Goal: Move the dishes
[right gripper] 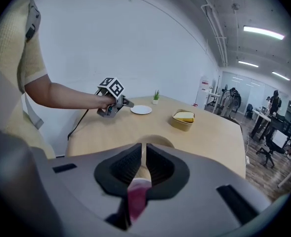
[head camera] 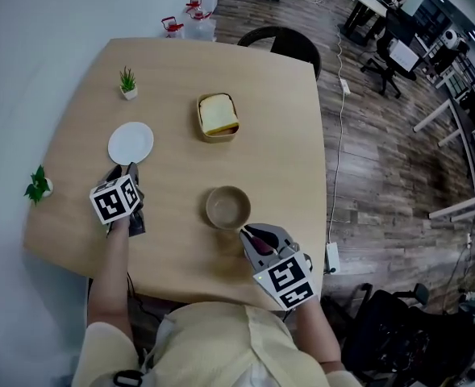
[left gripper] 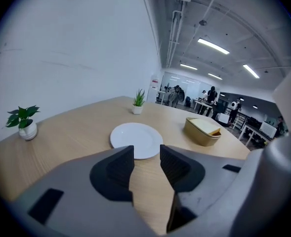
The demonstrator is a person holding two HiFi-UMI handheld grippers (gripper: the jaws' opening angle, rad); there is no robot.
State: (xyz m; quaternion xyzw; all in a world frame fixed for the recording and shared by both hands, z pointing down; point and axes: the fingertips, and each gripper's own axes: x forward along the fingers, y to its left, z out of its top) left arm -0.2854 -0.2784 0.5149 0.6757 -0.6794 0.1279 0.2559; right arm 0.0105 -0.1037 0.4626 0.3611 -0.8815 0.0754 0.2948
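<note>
A white plate [head camera: 131,143] [left gripper: 135,138] lies on the left part of the wooden table [head camera: 285,151]. My left gripper [head camera: 132,169] [left gripper: 146,152] hovers just short of the plate's near edge, its jaws open with only tabletop between them. A tan bowl [head camera: 227,207] [right gripper: 158,140] stands near the table's front. My right gripper [head camera: 245,232] [right gripper: 142,151] reaches it from the near right, jaws closed to a narrow slit on the bowl's near rim. From the right gripper view, the left gripper [right gripper: 116,101] and the plate [right gripper: 141,110] show far off on the left.
A yellow-tan container [head camera: 218,117] [left gripper: 203,131] [right gripper: 183,119] with a pale block inside sits at mid table. Two small potted plants [head camera: 127,83] [head camera: 38,185] stand along the left edge. A dark chair [head camera: 289,43] is behind the far edge.
</note>
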